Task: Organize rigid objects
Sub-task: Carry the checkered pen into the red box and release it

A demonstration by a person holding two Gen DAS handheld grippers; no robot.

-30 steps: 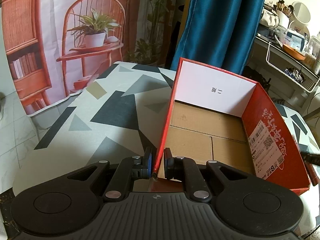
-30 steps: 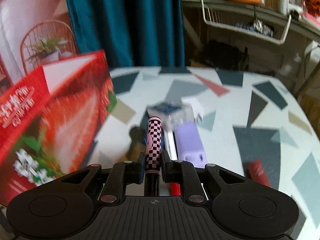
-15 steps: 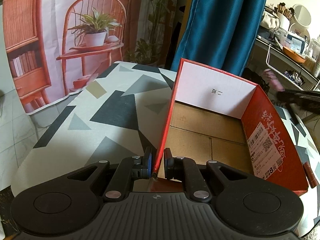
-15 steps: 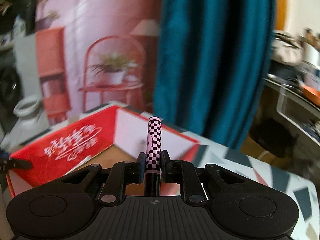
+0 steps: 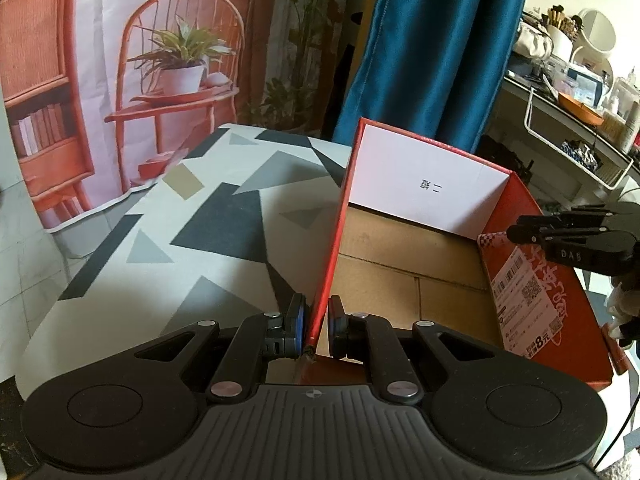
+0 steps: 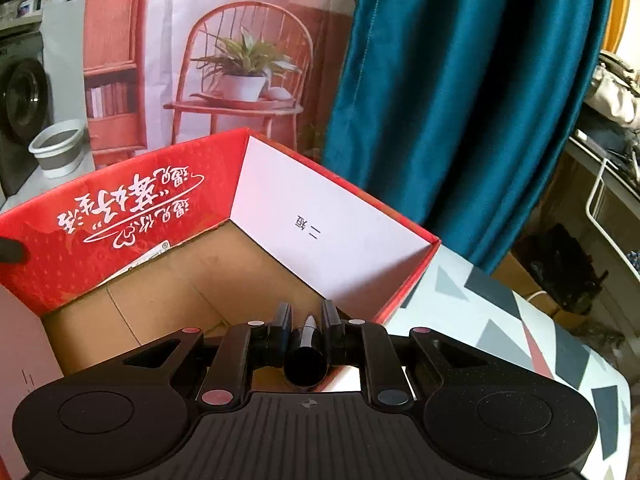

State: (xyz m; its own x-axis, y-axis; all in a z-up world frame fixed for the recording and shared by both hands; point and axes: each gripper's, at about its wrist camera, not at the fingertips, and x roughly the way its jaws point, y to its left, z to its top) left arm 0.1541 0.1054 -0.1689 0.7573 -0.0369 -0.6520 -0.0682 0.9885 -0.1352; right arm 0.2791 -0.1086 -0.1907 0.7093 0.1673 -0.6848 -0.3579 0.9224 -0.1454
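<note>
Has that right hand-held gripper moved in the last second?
Yes. The right hand-held gripper has come in over the red box's right wall; a second ago it was over the table beside it.
</note>
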